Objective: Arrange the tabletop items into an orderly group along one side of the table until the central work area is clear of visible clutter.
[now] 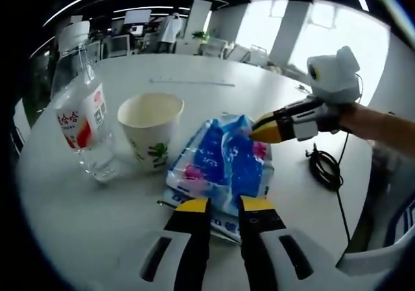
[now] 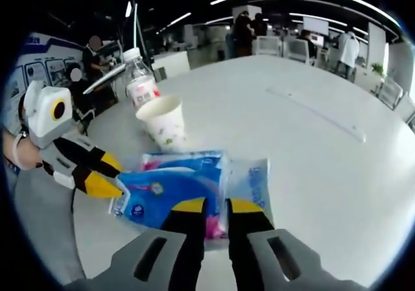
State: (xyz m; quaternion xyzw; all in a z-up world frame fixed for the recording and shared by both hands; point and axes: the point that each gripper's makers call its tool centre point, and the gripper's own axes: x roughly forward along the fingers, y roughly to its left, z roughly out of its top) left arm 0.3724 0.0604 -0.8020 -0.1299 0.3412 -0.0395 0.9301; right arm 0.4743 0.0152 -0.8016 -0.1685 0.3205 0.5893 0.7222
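Tabletop items sit in a loose cluster on the white table [image 1: 214, 77]: a blue-and-pink plastic tissue pack [image 1: 224, 164], a clear water bottle [image 1: 81, 119] with a red-and-white label, and a paper cup [image 1: 151, 129] printed with green leaves. The table is round or oval, and the group lies towards the side nearest the person, with a broad bare stretch beyond it. The tissue pack lies flat, the largest of the three, and both tongs meet at it from opposite sides. The bottle stands upright just beside the cup, and the cup stands just beside a corner of the pack; whether cup and pack touch is hard to tell. A black coiled cable [image 1: 326, 168] lies apart near the table's edge. The left gripper [image 1: 224, 205] has its yellow-tipped jaws nearly closed at the near edge of the pack, and seem to pinch the wrapper, though the contact is hidden. The right gripper [image 2: 211, 205] looks the same at the opposite edge, jaws close together over the pack; whether it truly grasps is not clear. The step in hand seems to be shifting the tissue pack into line with the bottle and cup. The next move probably calls for a firm hold on the slippery wrapper and a low slide that avoids knocking the light cup.
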